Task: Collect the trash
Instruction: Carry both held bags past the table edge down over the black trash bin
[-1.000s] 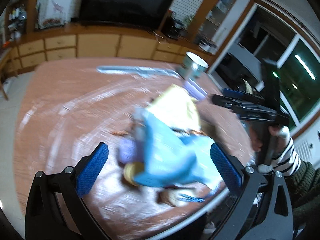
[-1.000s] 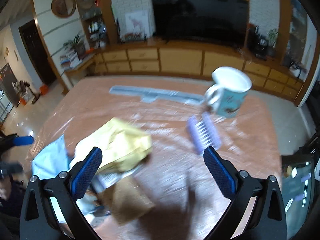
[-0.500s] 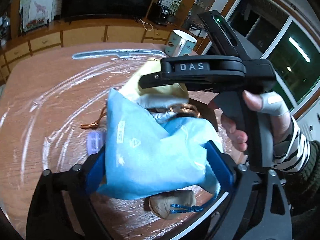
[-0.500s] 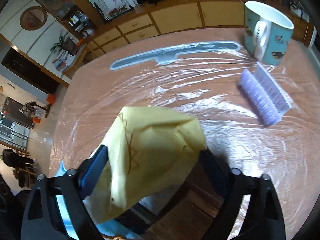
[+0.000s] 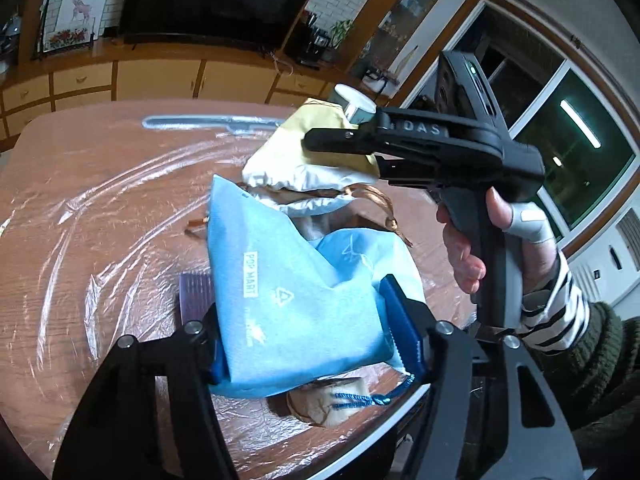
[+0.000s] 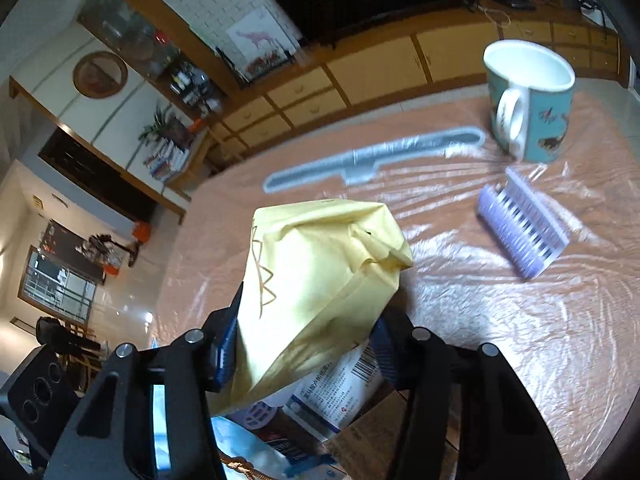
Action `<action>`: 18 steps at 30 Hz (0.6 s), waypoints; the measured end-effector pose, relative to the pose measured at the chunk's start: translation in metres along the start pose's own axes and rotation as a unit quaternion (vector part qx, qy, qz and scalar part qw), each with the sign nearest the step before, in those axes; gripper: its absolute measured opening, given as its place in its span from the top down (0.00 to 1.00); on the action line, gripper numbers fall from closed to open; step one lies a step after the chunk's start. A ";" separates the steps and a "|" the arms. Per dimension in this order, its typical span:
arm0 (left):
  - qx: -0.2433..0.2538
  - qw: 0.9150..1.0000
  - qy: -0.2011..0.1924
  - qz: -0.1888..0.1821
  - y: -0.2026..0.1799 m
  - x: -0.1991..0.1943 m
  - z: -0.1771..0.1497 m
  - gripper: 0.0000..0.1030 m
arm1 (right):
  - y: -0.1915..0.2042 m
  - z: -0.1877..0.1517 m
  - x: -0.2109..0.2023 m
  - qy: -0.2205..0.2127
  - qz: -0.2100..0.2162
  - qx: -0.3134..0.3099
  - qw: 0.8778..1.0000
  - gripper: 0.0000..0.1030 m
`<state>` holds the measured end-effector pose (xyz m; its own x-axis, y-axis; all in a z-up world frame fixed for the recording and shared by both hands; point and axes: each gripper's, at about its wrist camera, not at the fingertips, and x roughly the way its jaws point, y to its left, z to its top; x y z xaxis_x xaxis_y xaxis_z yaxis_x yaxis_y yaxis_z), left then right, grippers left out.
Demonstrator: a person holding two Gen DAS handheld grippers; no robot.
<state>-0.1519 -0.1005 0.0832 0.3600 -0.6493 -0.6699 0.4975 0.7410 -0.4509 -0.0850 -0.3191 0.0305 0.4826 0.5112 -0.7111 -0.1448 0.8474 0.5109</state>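
So, both tongs closing w/ trash between pads: left tongs (image 5: 316,340) on blue pouch (image 5: 296,300) at frame centre, right tongs (image 6: 304,344) on yellow bag (image 6: 320,280) lower centre, neither binned yet, & purple comb (image 6: 524,232) at right on counter (image 6: 520,340) prob. left.

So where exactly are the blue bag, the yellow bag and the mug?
blue bag (image 5: 296,304): left wrist view, middle of its printed front.
yellow bag (image 6: 320,280): right wrist view, middle of its creased side.
mug (image 6: 548,120): right wrist view, its teal outer wall.
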 end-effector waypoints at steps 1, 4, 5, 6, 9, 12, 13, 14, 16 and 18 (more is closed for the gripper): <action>-0.003 1.000 -0.001 -0.002 0.001 -0.003 0.000 0.42 | 0.002 0.001 0.000 -0.004 -0.001 -0.002 1.000 0.49; -0.015 1.000 -0.011 -0.014 0.001 -0.008 0.002 0.46 | 0.003 0.002 -0.010 -0.021 0.003 -0.002 1.000 0.49; -0.019 1.000 -0.014 -0.016 0.001 -0.010 0.002 0.48 | 0.003 0.001 -0.017 -0.032 0.008 0.001 0.999 0.49; -0.021 0.999 -0.016 -0.018 0.003 -0.013 0.003 0.49 | 0.003 0.002 -0.022 -0.041 0.012 0.002 0.999 0.49; -0.029 0.999 -0.022 -0.023 0.006 -0.016 0.004 0.53 | 0.005 0.005 -0.038 -0.067 0.012 -0.003 0.998 0.49; -0.032 0.999 -0.022 -0.020 0.006 -0.017 0.003 0.55 | 0.005 0.008 -0.046 -0.077 0.007 -0.005 0.997 0.50; -0.034 0.999 -0.024 -0.019 0.006 -0.018 0.002 0.56 | 0.006 0.008 -0.050 -0.083 0.013 -0.002 0.996 0.50; -0.036 0.999 -0.027 -0.017 0.006 -0.019 0.001 0.56 | 0.006 0.008 -0.054 -0.088 0.016 0.000 0.996 0.50; -0.038 0.998 -0.038 -0.012 0.006 -0.026 0.000 0.56 | 0.008 0.004 -0.066 -0.103 0.019 -0.003 0.995 0.50; -0.041 0.998 -0.049 -0.001 0.008 -0.031 0.002 0.56 | 0.010 -0.002 -0.078 -0.115 0.022 -0.010 0.993 0.50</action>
<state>-0.1577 -0.0747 0.1012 0.4366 -0.6613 -0.6100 0.4340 0.7487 -0.5011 -0.1259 -0.3505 0.0903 0.6601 0.5040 -0.5569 -0.1869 0.8283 0.5282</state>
